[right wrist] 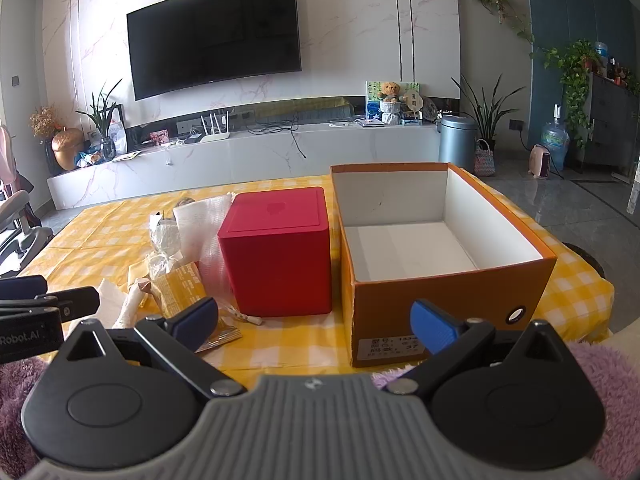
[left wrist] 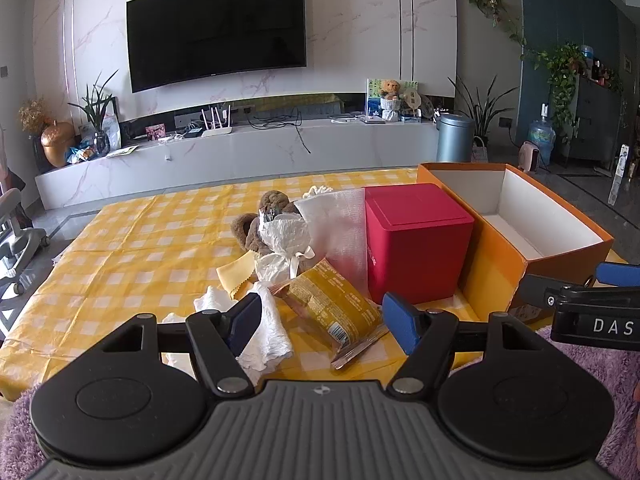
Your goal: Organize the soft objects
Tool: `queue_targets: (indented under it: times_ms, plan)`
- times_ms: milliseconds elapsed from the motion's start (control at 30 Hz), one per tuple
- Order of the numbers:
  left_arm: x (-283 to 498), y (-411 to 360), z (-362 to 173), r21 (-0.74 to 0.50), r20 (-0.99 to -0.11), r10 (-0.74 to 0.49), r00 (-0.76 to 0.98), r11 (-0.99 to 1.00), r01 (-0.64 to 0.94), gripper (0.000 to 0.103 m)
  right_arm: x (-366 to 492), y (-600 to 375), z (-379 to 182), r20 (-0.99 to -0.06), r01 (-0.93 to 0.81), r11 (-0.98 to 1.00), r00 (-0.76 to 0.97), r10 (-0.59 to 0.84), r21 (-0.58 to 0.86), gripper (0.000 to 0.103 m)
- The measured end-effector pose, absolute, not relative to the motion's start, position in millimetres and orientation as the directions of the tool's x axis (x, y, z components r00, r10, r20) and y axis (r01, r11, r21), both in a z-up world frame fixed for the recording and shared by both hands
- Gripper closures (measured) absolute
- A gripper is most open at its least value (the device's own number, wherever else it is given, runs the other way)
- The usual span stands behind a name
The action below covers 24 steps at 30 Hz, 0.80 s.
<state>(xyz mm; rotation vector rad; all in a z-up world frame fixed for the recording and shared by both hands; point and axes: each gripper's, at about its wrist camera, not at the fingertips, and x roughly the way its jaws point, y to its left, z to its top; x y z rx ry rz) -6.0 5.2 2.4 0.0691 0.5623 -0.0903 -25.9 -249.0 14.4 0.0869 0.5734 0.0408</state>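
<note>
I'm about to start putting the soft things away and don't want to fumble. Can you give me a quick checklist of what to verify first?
1. Left hand-held gripper open, nothing held: ok.
2. Right hand-held gripper open, nothing held: ok.
3. Orange box open and bare inside: ok.
4. Yellow snack packet within the left jaws' line: ok.
5. Red box lid shut, so nothing can go in it: not ok.
6. Plush toy free of the white wrapping: not ok.
</note>
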Motion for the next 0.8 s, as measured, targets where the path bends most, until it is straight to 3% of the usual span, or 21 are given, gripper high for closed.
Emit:
queue_targets:
  times_ms: [800]
  plan:
    - [-7.3, 4.8, 0.9, 0.046, -0.539, -0.061, 0.84, 0.994, 0.102, 0.021, -24.8, -248.9, 14.6, -0.542, -0.014, 0.996, 0.838, 0.062, 0.092, 0.002]
